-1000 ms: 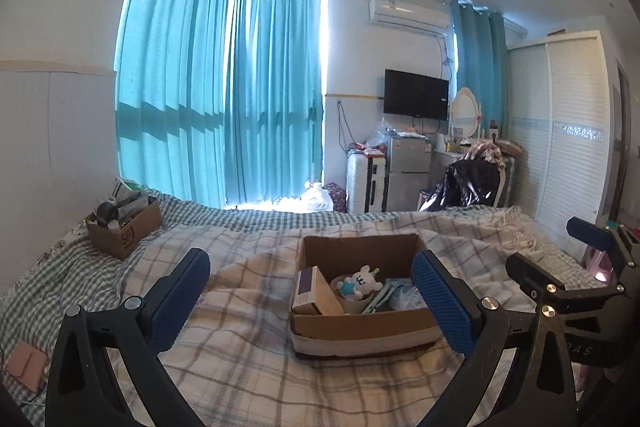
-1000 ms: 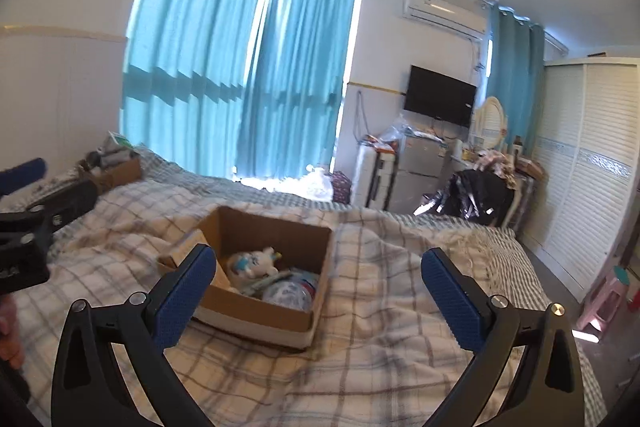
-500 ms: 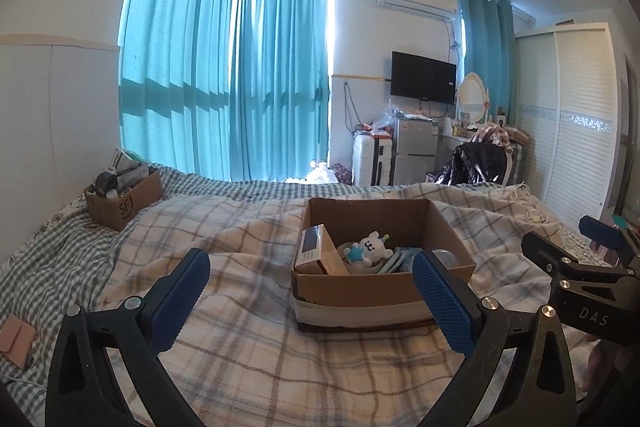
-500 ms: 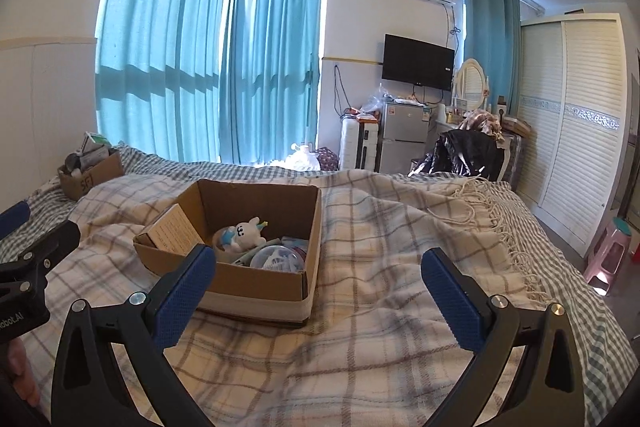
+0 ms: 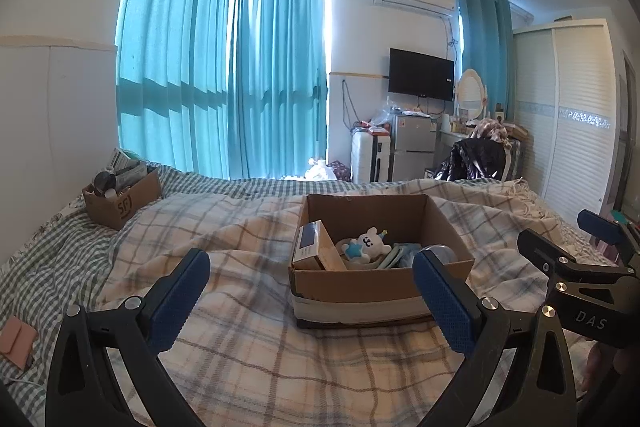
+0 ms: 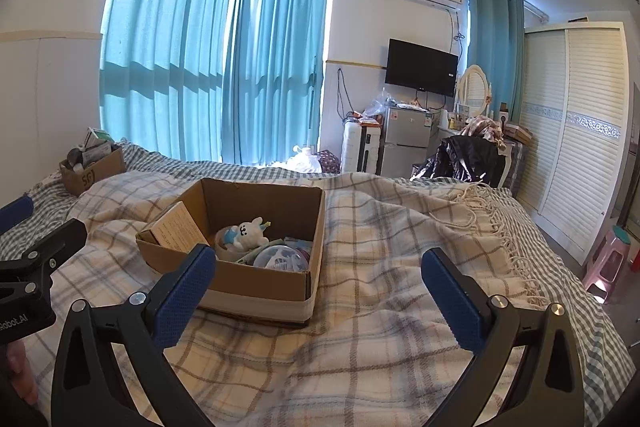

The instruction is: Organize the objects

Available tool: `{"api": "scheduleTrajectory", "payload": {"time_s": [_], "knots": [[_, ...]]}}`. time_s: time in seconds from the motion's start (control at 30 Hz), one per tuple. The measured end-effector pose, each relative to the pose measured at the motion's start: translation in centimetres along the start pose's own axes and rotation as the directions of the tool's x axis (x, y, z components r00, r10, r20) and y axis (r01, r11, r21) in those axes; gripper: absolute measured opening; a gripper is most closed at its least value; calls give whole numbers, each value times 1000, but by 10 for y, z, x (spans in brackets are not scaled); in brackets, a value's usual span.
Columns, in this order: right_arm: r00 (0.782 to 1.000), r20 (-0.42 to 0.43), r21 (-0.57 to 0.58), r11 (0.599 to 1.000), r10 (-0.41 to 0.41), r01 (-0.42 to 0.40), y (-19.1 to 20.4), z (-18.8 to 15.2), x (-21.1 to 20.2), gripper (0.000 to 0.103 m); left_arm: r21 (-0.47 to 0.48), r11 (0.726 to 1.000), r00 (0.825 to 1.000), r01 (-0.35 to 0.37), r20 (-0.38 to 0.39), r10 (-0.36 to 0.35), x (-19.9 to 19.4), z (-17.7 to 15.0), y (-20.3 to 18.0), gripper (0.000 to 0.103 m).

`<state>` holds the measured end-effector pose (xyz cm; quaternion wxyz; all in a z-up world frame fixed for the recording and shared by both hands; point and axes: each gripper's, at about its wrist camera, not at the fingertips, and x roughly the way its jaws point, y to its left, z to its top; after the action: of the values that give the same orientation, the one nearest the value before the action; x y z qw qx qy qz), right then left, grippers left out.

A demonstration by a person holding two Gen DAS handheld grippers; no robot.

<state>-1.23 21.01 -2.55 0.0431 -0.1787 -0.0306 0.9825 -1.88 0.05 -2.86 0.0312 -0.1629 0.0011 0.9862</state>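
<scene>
An open cardboard box (image 5: 356, 287) (image 6: 256, 287) sits on the plaid blanket in the middle of the bed. Inside are a small carton (image 5: 314, 251) (image 6: 178, 229), a white plush bunny (image 5: 368, 241) (image 6: 248, 229) and a round clear-lidded item (image 6: 282, 257). My left gripper (image 5: 312, 291) is open and empty, just in front of the box. My right gripper (image 6: 316, 287) is open and empty, to the right of the box. Each gripper shows at the edge of the other's view.
A second cardboard box (image 5: 120, 195) (image 6: 90, 169) full of items stands at the bed's far left. A pink wallet (image 5: 16, 341) lies at the near left. A pink stool (image 6: 608, 263) stands on the floor at right. A fridge, suitcase and wardrobe line the far wall.
Both cameras have tilted down and moved a little closer to the box, which now sits larger and more central. Both grippers stayed open.
</scene>
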Motion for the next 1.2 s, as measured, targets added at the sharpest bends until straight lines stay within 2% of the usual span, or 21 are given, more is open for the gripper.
{"api": "scheduleTrajectory", "payload": {"time_s": [0.53, 1.2], "knots": [[1000, -2, -3, 1000, -2, 2, 1, -1, -1, 103, -10, 1000, 1000, -27, -7, 27, 1, -3, 3, 103], [1000, -2, -3, 1000, -2, 2, 0, -2, 0, 103, 5, 1000, 1000, -18, -11, 18, 1, -3, -1, 103]]}}
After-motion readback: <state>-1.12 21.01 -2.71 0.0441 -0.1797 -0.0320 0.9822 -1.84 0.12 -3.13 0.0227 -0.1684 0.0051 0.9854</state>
